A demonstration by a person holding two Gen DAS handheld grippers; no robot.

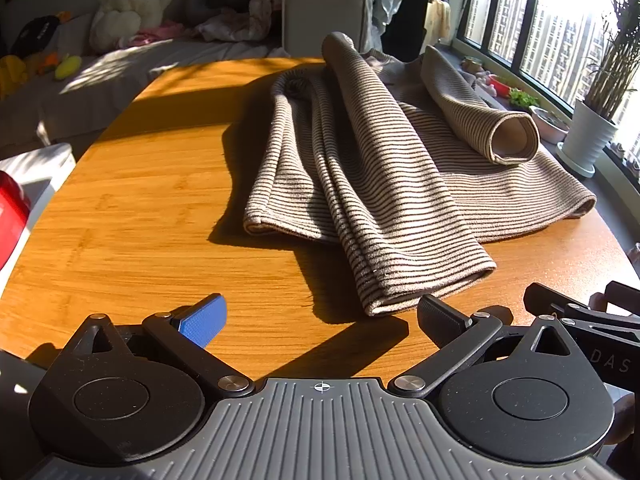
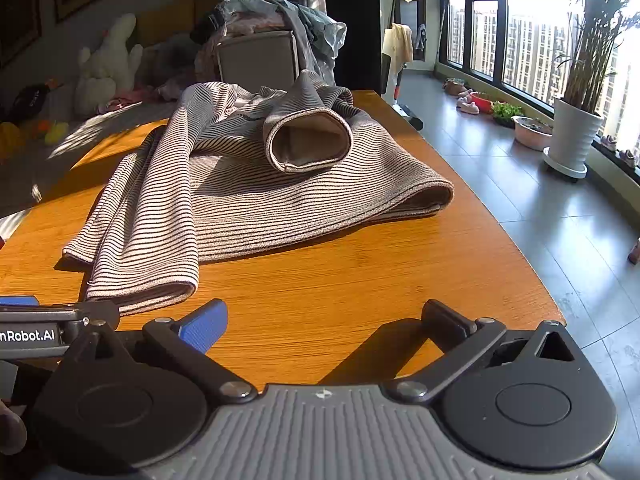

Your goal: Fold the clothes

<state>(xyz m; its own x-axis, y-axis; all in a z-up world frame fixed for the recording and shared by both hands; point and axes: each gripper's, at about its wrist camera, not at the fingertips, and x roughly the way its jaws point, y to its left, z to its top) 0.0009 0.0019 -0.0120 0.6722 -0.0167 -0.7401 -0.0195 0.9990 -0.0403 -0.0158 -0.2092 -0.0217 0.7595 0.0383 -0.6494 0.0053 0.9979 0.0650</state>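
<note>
The striped garment [image 1: 384,168] lay loosely bunched on the wooden table [image 1: 140,208], filling the centre and right of the left wrist view. The left gripper [image 1: 320,320] sat at the bottom of the frame with its fingers spread wide and empty; a sleeve end reached down just above the dark right finger [image 1: 440,318]. In the right wrist view the right gripper [image 2: 326,322] also stood wide and empty, the garment [image 2: 248,188] above and left of its blue finger [image 2: 204,326], a rolled cuff [image 2: 308,144] at upper centre.

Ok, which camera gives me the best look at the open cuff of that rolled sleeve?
The right wrist view: the sleeve cuff faces the camera, so its opening and pale lining show fully. In the left wrist view the same cuff sits off to the right, turned sideways, its opening only partly visible.
</note>
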